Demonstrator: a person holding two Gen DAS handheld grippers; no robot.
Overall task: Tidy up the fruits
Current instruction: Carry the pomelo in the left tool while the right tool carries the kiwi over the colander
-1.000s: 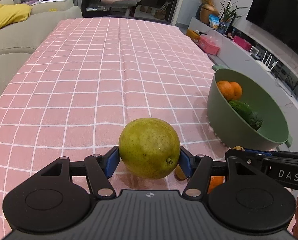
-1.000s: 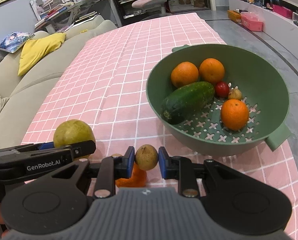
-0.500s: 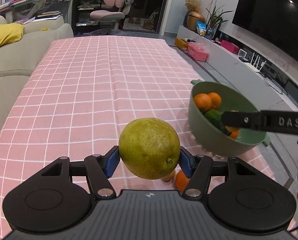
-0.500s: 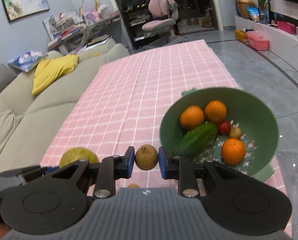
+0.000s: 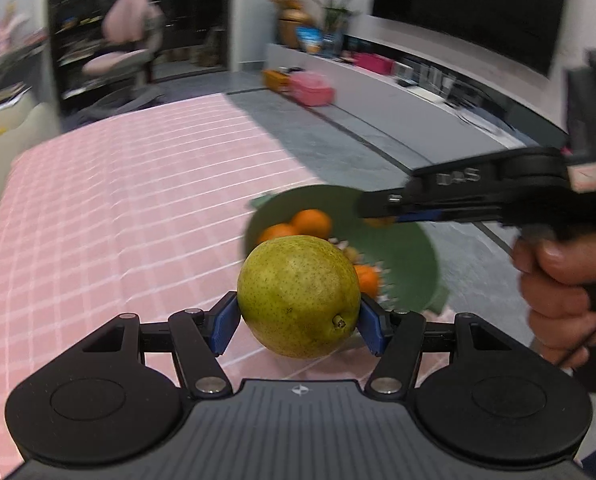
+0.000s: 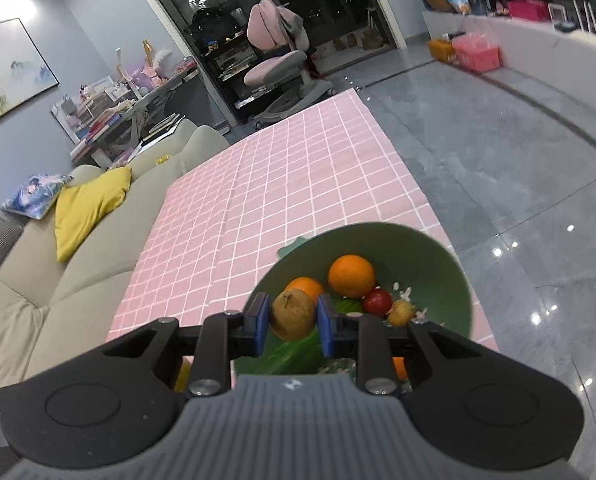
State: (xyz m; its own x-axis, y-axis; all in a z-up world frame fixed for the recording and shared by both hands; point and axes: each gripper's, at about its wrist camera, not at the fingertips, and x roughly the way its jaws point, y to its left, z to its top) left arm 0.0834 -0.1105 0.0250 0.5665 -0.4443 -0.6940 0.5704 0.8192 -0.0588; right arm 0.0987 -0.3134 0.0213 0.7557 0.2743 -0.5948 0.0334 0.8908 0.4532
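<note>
1. A large yellow-green pear (image 5: pixel 298 294), speckled and with a short stem stub, is clamped between the blue pads of the left gripper (image 5: pixel 298 322), above the pink checked tablecloth (image 5: pixel 98 216).
2. A small brown round fruit (image 6: pixel 293 314) is pinched in the right gripper (image 6: pixel 293 322), over the green colander bowl (image 6: pixel 438 256).
3. Oranges (image 6: pixel 351 276), a red fruit (image 6: pixel 377 302) and a cucumber (image 6: pixel 294 356) are seen inside the bowl.
4. "DAS" can be read, blurred, on the right gripper's side in the left wrist view.

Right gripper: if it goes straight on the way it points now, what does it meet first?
Probably the green colander: the right gripper, shut on a small brown fruit, points down into it, toward the orange and the cucumber. Depth is unclear.
</note>
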